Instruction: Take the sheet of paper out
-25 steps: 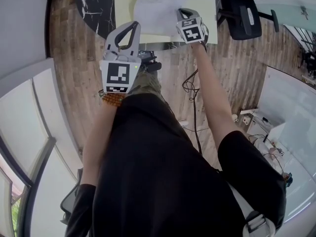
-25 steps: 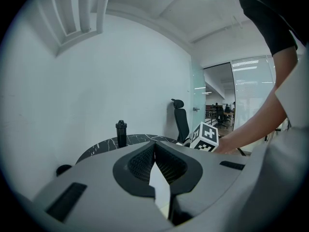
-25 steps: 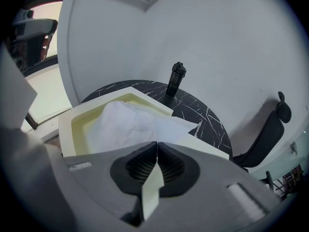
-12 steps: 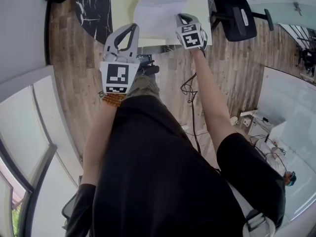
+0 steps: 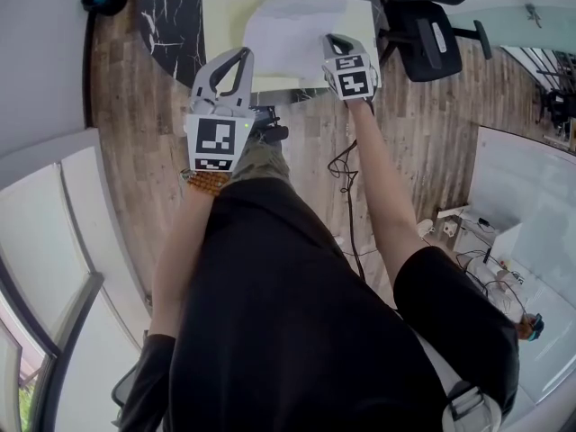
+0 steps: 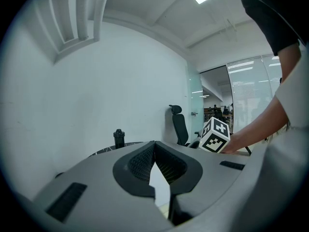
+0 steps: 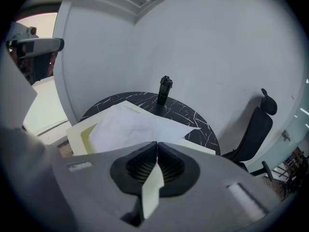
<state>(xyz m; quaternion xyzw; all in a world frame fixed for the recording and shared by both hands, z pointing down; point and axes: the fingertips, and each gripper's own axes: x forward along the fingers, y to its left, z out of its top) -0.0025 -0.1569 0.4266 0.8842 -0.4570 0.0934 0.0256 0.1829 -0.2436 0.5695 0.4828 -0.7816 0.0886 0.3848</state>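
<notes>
Paper sheet [image 5: 299,27] overlaps yellow folder [image 5: 225,27]; gripper views reveal closed jaws.

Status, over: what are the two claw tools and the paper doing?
Left gripper shut, empty. Right gripper shut, over near edge of pale yellow folder. White paper sheet lies skewed across it, round black marble table. Nothing in the way.

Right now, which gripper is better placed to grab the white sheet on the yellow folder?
Right. The right gripper is at the near edge of the sheet; the left gripper sits farther back. Both are shut, so open first.
</notes>
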